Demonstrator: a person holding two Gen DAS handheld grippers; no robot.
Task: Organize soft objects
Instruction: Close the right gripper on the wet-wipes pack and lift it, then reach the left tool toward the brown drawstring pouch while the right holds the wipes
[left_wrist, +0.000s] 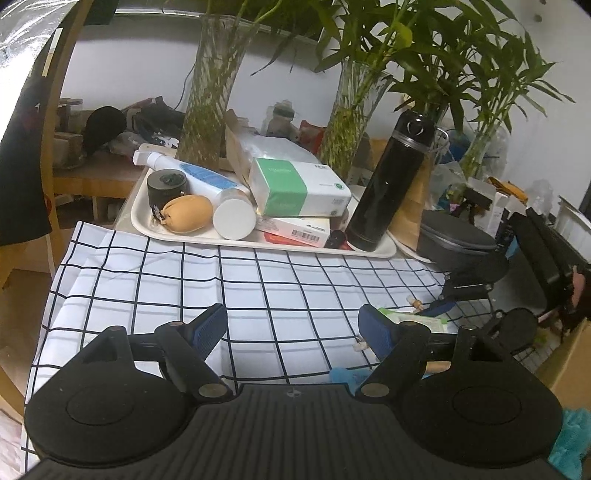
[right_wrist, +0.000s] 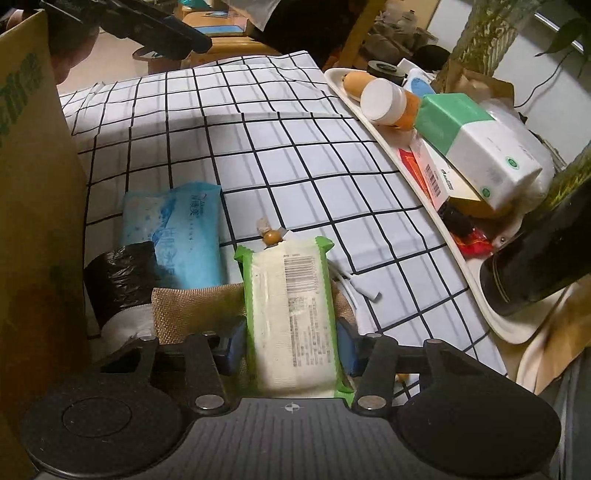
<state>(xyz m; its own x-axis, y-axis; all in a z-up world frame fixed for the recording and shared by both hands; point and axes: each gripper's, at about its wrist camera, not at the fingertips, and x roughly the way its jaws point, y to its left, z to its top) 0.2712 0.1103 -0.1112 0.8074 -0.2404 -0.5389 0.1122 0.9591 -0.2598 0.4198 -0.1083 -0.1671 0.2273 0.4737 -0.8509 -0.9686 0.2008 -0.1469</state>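
My right gripper is shut on a green-edged white pack of wet wipes, its blue pads pressing on both long sides. The pack lies over a tan woven pouch on the checked cloth. A blue tissue pack and a roll of black bags lie just left of it. My left gripper is open over bare checked cloth, nothing between its fingers. A tan soft pouch rests in the white tray.
The tray also holds a green-and-white tissue box, a white bottle, small boxes and a tall black flask. Glass vases with bamboo stand behind it. A cardboard box wall rises left of the right gripper.
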